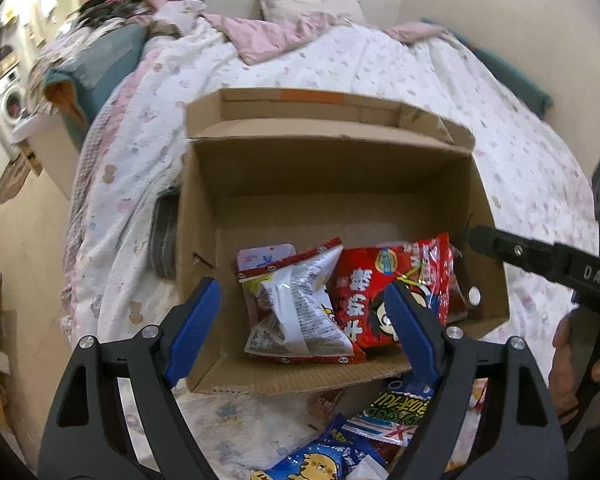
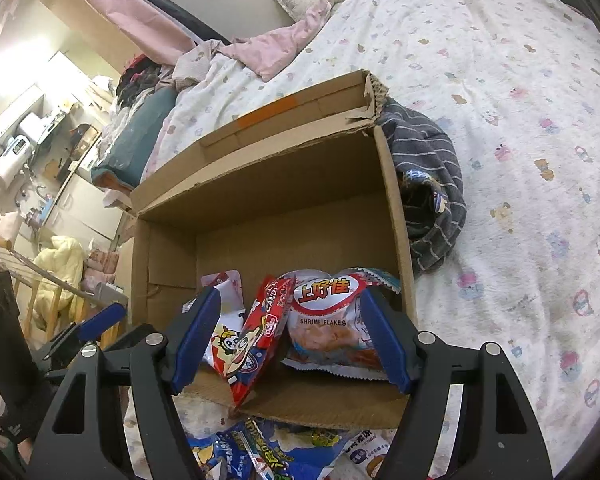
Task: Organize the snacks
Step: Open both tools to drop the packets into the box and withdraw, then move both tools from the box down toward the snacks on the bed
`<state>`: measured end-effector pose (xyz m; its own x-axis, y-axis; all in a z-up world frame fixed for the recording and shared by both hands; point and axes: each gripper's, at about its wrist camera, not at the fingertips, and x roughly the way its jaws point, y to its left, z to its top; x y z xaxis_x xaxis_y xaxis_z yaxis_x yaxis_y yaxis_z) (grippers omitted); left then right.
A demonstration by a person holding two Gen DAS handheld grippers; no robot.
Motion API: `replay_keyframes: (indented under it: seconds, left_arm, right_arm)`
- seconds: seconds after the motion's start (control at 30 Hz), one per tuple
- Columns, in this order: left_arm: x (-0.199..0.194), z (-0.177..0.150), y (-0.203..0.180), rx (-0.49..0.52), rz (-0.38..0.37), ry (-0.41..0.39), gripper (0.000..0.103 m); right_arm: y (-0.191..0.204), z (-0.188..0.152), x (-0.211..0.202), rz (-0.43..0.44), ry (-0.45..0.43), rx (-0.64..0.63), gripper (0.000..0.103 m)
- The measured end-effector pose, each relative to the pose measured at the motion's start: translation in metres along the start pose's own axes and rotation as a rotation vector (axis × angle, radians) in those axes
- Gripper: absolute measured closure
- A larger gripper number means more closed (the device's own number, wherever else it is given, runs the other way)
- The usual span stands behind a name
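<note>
Snack packets in brown cardboard box [image 1: 332, 184] | left hand-held gripper [image 1: 304, 320], right hand-held gripper [image 2: 292, 336] both apart, empty | risk: red candy packet [image 2: 260, 332] leaning over low front edge may slide out onto bed [image 2: 520, 160]

The box [image 1: 332, 184] stands on the bed [image 1: 380, 64]. Snack packs [image 1: 340, 300] lie inside it; more packs [image 1: 340, 448] lie before it.

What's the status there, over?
Both grippers open, empty. Three packets in box: shrimp flakes, red candy. More packets waiting outside. Nothing blocking.
</note>
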<state>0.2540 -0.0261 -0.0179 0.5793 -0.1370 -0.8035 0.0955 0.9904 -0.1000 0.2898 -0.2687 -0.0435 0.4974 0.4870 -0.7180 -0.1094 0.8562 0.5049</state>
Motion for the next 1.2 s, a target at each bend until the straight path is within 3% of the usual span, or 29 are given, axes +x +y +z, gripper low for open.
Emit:
replay_keyframes:
  seconds: [0.23,0.7,1.2]
  left_arm:
    - [-0.017,-0.003,0.017,-0.095,-0.007,-0.025,0.013]
    - [-0.037,-0.020,0.024,-0.095,0.076,-0.033,0.013]
    - [-0.055,-0.056,0.024,-0.112,0.094,0.004,0.013]
  right_arm:
    - [-0.005,-0.006,-0.021,0.000,-0.034,0.023,0.028]
    - [0.009,-0.027,-0.055,-0.038,-0.053,-0.042,0.028]
    - [0.000,-0.066,-0.087,-0.033,-0.038,-0.002,0.028]
